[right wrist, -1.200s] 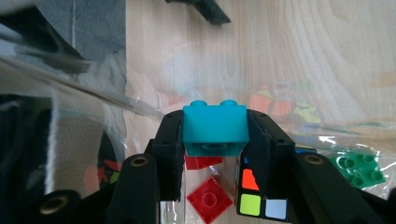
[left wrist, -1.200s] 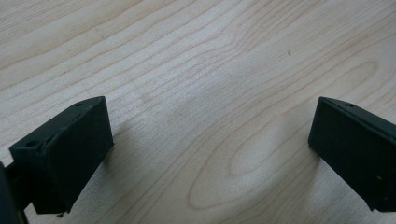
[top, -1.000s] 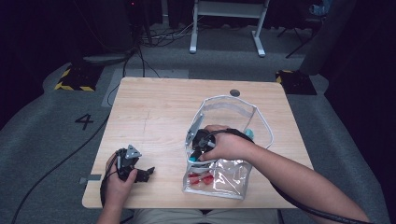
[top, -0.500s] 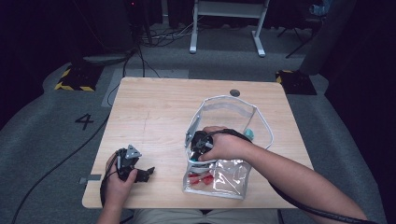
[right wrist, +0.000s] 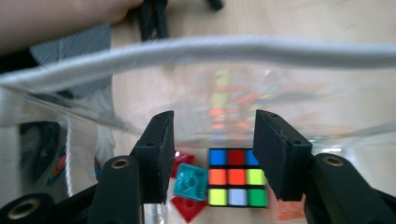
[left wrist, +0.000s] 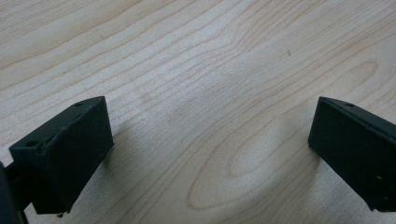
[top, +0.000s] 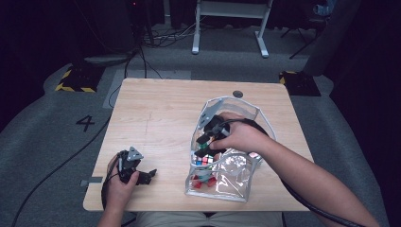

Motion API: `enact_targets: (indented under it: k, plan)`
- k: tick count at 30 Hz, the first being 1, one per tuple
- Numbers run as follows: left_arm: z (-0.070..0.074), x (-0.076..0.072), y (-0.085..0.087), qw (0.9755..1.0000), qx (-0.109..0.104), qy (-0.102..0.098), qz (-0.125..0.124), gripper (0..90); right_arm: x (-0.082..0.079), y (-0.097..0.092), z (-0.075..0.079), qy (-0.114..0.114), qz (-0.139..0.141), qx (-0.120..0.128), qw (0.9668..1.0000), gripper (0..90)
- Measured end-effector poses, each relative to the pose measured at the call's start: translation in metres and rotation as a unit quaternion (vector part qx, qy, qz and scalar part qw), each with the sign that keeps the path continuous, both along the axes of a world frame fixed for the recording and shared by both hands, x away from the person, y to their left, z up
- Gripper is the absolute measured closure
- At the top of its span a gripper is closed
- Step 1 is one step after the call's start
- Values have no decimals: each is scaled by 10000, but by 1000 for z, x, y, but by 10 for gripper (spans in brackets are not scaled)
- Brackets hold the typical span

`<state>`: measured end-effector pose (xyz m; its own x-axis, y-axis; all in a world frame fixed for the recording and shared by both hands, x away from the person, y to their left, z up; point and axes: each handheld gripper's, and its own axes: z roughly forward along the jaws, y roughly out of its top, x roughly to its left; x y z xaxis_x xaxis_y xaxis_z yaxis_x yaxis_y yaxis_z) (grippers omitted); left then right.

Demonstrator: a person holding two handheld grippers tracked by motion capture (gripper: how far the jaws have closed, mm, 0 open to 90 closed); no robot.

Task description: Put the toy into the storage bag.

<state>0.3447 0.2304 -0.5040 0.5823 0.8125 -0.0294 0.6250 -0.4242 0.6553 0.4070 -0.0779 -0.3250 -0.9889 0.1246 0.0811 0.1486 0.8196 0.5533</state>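
A clear plastic pouch (top: 226, 188) with a grey-taped rim (right wrist: 233, 49) stands on the wooden table (top: 156, 113). Inside it lies a colourful puzzle cube (right wrist: 236, 179) (top: 203, 161), next to a teal piece (right wrist: 190, 182) and red pieces (top: 202, 182). My right gripper (right wrist: 212, 140) (top: 204, 143) points down into the pouch's mouth. Its jaws have just been opening and stand open above the cube, with nothing pressed between them. My left gripper (left wrist: 210, 154) (top: 146, 178) rests open on bare wood near the front left edge.
A person's left hand (top: 120, 187) holds the left gripper close to the table's front edge. A dark round mark (top: 238, 94) sits near the table's far edge. A white frame's legs (top: 229, 28) stand on the grey floor beyond.
The right hand has lifted a little inside the pouch's mouth. The left hand has stayed where it was.
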Motion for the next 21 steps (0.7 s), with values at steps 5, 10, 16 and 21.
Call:
enact_targets:
  k: [5, 10, 16, 21]
  plan:
    - [0, 0, 0, 10000, -1, 0, 0, 0, 5, -26, 34, -352, -325, 535, 9974, 496]
    - [0, 0, 0, 10000, 0, 1, -2, 0, 6, -56, 57, -533, -675, 740, 9935, 491]
    - [0, 0, 0, 10000, -5, 4, -1, 0, 7, -99, 72, -683, -1216, 887, 9863, 471]
    - [0, 0, 0, 10000, 0, 2, -2, 0, 7, -142, 77, -725, -1738, 1091, 9760, 460]
